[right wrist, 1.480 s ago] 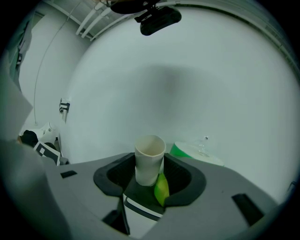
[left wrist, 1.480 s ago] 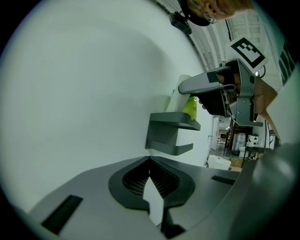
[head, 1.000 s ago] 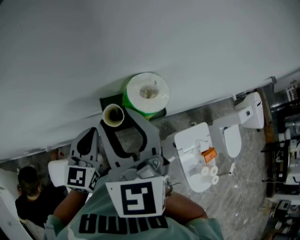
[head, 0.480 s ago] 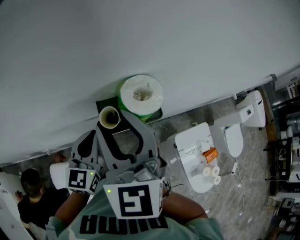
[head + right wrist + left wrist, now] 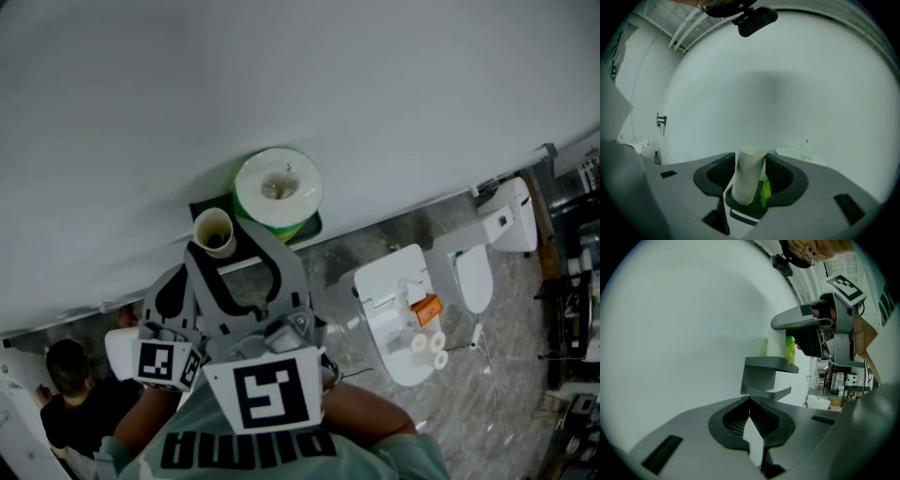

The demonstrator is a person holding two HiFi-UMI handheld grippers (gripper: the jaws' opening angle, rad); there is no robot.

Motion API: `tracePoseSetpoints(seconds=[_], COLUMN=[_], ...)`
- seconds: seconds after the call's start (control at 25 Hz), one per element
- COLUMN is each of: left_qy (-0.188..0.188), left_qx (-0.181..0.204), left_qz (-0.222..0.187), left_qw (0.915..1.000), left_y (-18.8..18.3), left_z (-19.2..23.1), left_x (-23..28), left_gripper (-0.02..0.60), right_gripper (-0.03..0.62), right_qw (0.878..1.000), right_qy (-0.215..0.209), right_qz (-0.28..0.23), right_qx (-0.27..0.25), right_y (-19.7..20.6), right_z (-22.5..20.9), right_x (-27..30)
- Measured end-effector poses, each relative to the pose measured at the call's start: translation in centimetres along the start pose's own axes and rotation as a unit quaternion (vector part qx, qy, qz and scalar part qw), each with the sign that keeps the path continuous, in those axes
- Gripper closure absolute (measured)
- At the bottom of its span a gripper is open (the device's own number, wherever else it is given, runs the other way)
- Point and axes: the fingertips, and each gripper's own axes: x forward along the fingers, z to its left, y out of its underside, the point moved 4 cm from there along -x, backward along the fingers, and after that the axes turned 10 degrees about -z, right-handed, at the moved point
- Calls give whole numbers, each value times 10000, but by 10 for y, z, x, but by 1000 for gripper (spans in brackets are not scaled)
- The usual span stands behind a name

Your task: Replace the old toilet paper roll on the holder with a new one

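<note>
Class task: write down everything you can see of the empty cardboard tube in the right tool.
The tube is a pale, plain, hollow cylinder, cardboard by its look, with no paper on it. Its top end is open, and from above the inside looks dark. It stands roughly upright, leaning slightly, clamped between the ribbed dark pads of the right tool, which press it from both sides. It is held in front of the white wall, close beside the full roll.
</note>
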Motion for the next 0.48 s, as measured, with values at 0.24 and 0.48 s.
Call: tracePoseSetpoints(seconds=[0.24, 0.48], left_qy=[32, 75], left_qx=[20, 63], left_qz=[-17, -47], left_qw=[10000, 9999], left_y=[-3, -7], left_z=[-3, -10], left_x=[-2, -4], left_gripper=[577, 577], right_gripper=[407, 405], right_qw=[9999, 9995], right_qy=[57, 101], right_qz=[-92, -299], right_qx=[-73, -55], right_y=[-5, -13], right_z=[-1, -2], right_x=[-5, -15])
